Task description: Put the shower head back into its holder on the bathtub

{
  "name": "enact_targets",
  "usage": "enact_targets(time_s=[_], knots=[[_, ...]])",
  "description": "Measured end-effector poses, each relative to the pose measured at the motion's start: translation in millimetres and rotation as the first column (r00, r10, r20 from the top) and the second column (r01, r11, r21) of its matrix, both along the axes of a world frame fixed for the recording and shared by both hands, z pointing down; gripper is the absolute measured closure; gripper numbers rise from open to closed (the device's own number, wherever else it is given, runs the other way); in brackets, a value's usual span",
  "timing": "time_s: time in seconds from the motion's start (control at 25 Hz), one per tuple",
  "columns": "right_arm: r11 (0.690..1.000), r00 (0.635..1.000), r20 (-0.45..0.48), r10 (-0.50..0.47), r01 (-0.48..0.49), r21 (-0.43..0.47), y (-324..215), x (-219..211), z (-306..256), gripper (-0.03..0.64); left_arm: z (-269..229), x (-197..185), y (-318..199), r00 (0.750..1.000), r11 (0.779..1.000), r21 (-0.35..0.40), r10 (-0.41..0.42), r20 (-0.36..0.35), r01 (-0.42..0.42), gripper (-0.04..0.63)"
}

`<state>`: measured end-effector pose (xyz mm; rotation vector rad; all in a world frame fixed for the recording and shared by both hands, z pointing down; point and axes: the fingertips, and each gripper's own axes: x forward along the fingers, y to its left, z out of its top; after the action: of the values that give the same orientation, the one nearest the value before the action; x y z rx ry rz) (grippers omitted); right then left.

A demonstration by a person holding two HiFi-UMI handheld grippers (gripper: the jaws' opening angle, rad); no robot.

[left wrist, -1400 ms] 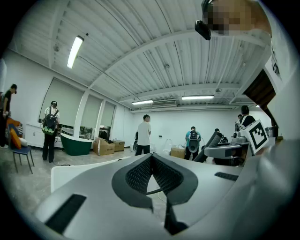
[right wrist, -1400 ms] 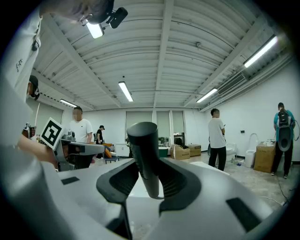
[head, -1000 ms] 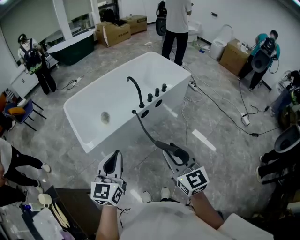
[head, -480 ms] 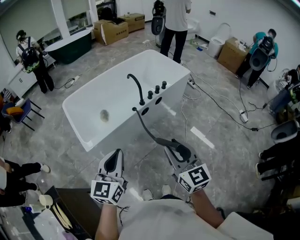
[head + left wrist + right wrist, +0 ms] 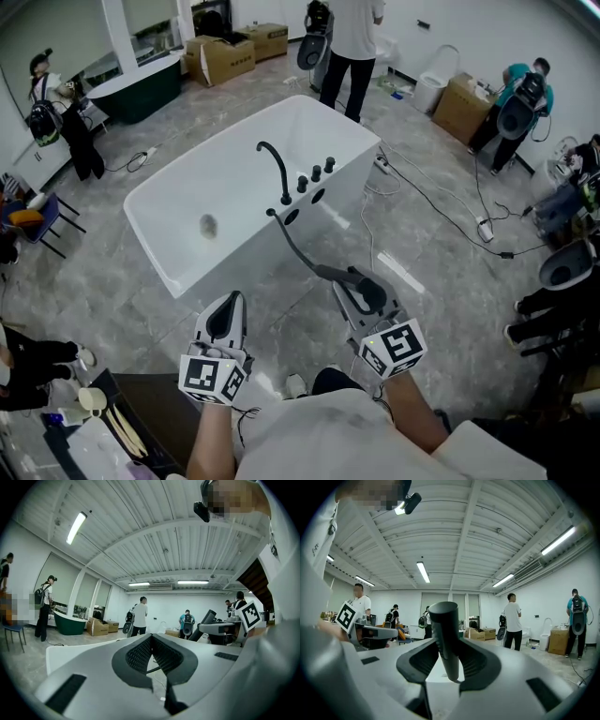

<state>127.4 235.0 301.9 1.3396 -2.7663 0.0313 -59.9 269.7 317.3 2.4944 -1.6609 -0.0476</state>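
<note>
The right gripper (image 5: 354, 291), jaws part-open, clamps the shower head (image 5: 444, 630) by its handle; the left gripper (image 5: 225, 317) beside it is closed, empty. Since a second ago little has shifted: the hose (image 5: 295, 248) still trails to the bathtub (image 5: 234, 267), well apart, so the approach likely remains to do.

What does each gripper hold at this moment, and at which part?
The right gripper clamps the shower head around its dark handle. The left gripper is shut and holds nothing.
</note>
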Motion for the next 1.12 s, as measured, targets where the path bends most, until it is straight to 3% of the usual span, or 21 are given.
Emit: enact_targets(time_s=[0.6, 1.12], knots=[[1.000, 1.000, -0.007, -0.018, 0.018, 0.019, -14.8, -20.8, -5.7, 0.472, 13.2, -20.3, -10.3, 1.000, 1.000, -0.020, 0.000, 0.018, 0.001, 0.584], [0.997, 0.999, 0.008, -0.050, 0.050, 0.057, -86.2, -34.5, -24.6, 0.474, 11.2, -23.2, -78.7, 0.999, 1.000, -0.028, 0.004, 0.048, -0.003, 0.584]])
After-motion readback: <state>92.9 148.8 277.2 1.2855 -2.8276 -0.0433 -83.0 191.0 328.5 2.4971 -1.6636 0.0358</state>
